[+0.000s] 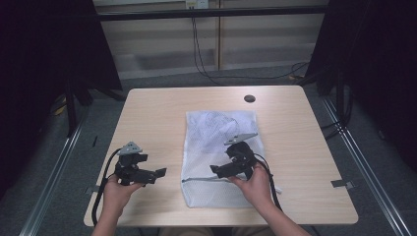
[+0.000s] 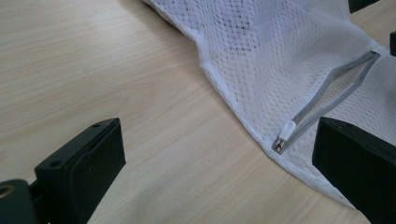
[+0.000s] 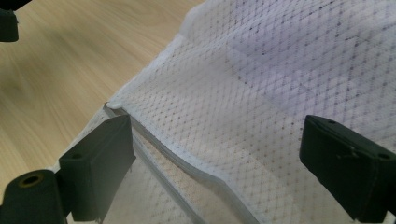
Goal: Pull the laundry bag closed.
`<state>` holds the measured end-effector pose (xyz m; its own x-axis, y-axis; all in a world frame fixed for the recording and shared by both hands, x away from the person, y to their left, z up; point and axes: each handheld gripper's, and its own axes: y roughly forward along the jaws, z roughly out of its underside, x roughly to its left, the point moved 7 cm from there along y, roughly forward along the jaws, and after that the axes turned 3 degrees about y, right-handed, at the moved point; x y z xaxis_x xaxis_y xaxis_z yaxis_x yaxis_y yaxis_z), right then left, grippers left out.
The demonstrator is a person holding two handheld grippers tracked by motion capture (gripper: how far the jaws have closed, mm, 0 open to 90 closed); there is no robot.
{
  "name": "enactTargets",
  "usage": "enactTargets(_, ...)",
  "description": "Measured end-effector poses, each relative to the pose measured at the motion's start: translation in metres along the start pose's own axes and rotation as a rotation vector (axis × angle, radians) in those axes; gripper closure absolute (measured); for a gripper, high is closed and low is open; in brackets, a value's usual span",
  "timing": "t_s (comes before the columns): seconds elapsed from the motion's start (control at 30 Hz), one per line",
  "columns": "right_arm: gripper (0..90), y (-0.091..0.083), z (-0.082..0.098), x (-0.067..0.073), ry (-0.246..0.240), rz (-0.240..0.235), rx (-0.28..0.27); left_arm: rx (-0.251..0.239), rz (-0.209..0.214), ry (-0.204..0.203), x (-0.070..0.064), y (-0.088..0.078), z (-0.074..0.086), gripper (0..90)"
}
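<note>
A white mesh laundry bag point(image 1: 216, 132) lies flat in the middle of the wooden table point(image 1: 152, 113). Its grey zipper point(image 1: 204, 179) runs across near the end closest to me. My left gripper point(image 1: 151, 165) is just left of the bag, open and low over bare wood. In the left gripper view the bag point(image 2: 289, 46) lies ahead, and the zipper pull point(image 2: 286, 135) sits at the bag's edge, with the zipper point(image 2: 336, 88) gaping a little. My right gripper point(image 1: 223, 161) hovers open over the bag point(image 3: 280, 79), with its jaws on either side of the zipper seam point(image 3: 187, 163). Nothing is gripped.
A black round grommet point(image 1: 250, 98) sits near the table's far edge. Bare wood lies on both sides of the bag. Black curtains hang left and right, and cables trail on the floor behind. Part of the left gripper point(image 3: 7, 18) shows in the right gripper view.
</note>
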<state>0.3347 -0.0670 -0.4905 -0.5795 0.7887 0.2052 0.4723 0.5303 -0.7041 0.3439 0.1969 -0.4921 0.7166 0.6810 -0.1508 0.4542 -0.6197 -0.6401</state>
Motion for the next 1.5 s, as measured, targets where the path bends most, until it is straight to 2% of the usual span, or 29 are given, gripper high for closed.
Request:
enactTargets(0.37,10.8,0.015,-0.006,0.009,-0.014,-0.003,0.031,0.005,-0.006,-0.013,0.003,-0.004,0.004,2.1)
enactTargets(0.57,12.0,0.022,-0.007,0.014,-0.014,-0.017,0.040,0.011,-0.006,-0.011,0.002,-0.006,0.006,1.9)
enactTargets(0.73,14.0,0.027,-0.009,0.020,-0.005,-0.047,0.045,0.018,0.000,-0.011,0.001,-0.006,0.008,1.9)
enactTargets(0.93,20.2,0.038,-0.010,0.035,-0.008,-0.109,0.061,0.023,-0.002,-0.010,-0.002,-0.006,0.010,2.0)
enactTargets(1.07,23.0,0.041,-0.010,0.038,0.003,-0.119,0.073,0.025,0.000,-0.009,-0.003,-0.006,0.010,2.0)
enactTargets(1.13,27.6,0.045,-0.010,0.041,0.007,-0.150,0.074,0.027,0.000,-0.007,-0.003,-0.005,0.011,2.0)
enactTargets(1.27,34.0,0.050,-0.009,0.045,0.034,-0.179,0.110,0.034,0.008,-0.005,-0.005,-0.003,0.012,2.1)
enactTargets(1.33,37.6,0.052,-0.008,0.046,0.049,-0.184,0.128,0.034,0.007,-0.010,-0.005,-0.002,0.012,2.2)
enactTargets(1.5,43.6,0.058,-0.007,0.052,0.055,-0.204,0.121,0.026,0.006,-0.014,-0.004,-0.004,0.011,2.5)
